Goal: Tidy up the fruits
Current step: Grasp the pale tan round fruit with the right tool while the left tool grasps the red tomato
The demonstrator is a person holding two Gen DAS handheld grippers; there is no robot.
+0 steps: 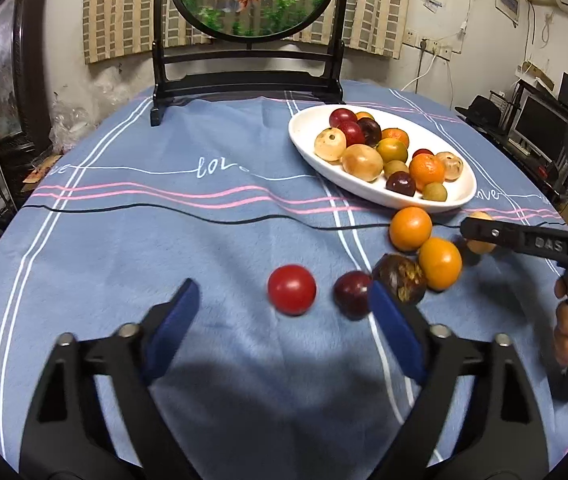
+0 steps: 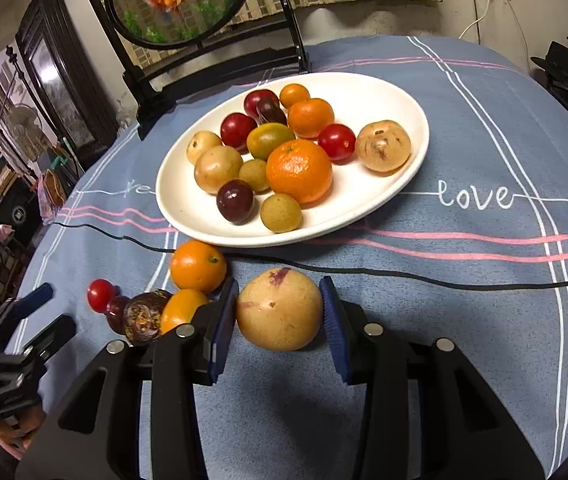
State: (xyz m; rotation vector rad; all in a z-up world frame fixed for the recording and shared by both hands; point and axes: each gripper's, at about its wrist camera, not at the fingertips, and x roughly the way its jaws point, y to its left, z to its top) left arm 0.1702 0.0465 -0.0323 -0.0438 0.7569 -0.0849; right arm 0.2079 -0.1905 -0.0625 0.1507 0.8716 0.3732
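1. Right wrist view: right gripper [image 2: 279,312] is straddling a tan fruit [image 2: 279,309] lying on the blue tablecloth [image 2: 464,320] just near of the white plate [image 2: 372,208]; pads are sitting at both sides of it, cannot tell if they are clenching yet
2. Left gripper [image 1: 279,312] is hanging released, jaws wide, holding nothing; red tomato [image 1: 292,289] is lying between its fingers' line, dark plum [image 1: 352,294] by its right finger
3. Loose fruits still on the cloth: two oranges [image 1: 410,228], a mottled dark fruit [image 1: 400,279], plus tomato and plum, all clustering left of the tan fruit
4. Plate is already holding many fruits, sitting at the far side
5. Step looks like picking the tan fruit; next move is probably calling for firm closing, lifting, carrying far onto the plate's bare right part
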